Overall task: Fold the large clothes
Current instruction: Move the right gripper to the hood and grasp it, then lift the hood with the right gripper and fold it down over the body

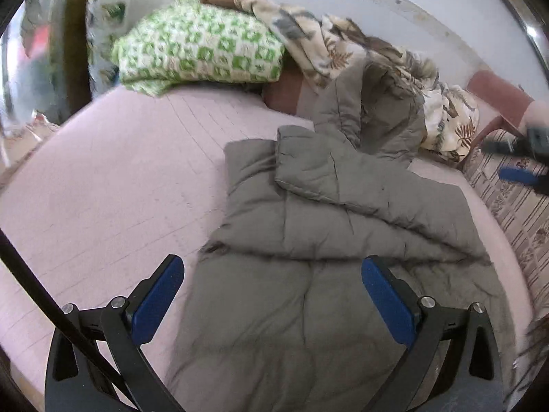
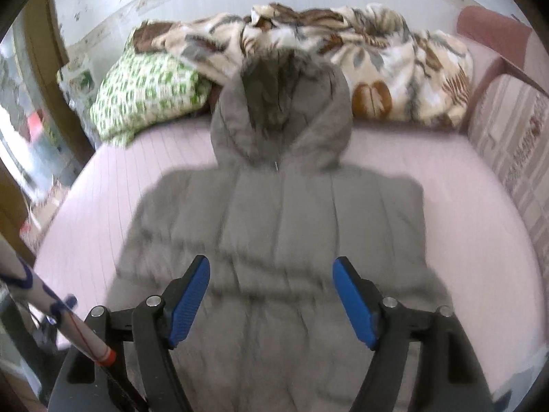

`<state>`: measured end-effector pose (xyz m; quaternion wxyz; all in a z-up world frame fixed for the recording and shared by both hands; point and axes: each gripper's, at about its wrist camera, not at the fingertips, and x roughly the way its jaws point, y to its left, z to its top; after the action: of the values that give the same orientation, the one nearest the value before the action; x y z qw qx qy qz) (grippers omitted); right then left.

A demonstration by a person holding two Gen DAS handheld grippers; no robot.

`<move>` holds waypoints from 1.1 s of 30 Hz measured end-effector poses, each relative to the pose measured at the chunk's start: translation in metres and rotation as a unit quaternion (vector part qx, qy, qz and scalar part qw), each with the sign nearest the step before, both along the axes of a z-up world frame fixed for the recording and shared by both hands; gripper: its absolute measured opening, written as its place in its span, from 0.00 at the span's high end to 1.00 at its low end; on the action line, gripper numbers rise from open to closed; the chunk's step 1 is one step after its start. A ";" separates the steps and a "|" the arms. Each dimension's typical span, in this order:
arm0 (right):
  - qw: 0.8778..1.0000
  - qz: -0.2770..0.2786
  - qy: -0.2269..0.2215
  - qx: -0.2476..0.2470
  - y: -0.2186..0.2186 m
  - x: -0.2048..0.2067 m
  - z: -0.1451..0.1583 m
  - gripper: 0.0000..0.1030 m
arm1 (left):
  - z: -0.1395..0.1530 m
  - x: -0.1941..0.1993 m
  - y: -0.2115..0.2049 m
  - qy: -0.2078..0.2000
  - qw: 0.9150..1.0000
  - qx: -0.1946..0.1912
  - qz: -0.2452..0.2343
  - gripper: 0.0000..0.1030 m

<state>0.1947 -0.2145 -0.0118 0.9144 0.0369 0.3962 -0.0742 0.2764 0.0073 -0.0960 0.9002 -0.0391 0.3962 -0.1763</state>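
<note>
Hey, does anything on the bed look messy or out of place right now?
The leaf-print blanket lies crumpled along the wall, and the grey coat's hood rests against it. The coat itself lies flat.

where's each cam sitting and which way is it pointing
Left wrist: on the left gripper, angled down over the grey puffer coat on the pink bed; its open blue fingers show, and the right gripper at the right edge.
Right wrist: on the right gripper, facing the coat's hood; open fingers show.
Shared: coat, bed, green pillow, leaf-print blanket.
</note>
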 end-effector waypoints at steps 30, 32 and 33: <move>0.990 -0.131 0.022 0.040 -0.039 0.359 0.021 0.88 | -0.031 0.066 0.021 0.032 0.998 -0.005 0.048 0.00; 0.992 -0.120 0.013 0.022 -0.031 0.340 0.030 0.89 | -0.028 0.064 0.023 0.026 0.998 -0.004 0.051 0.00; 0.994 -0.110 0.009 0.014 -0.026 0.330 0.034 0.90 | -0.026 0.064 0.024 0.023 0.998 -0.003 0.053 0.00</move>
<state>0.5251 -0.2406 0.0226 0.8963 0.0923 0.3994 -0.1691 0.3400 0.0313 -0.1223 0.8990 -0.0670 0.4134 -0.1282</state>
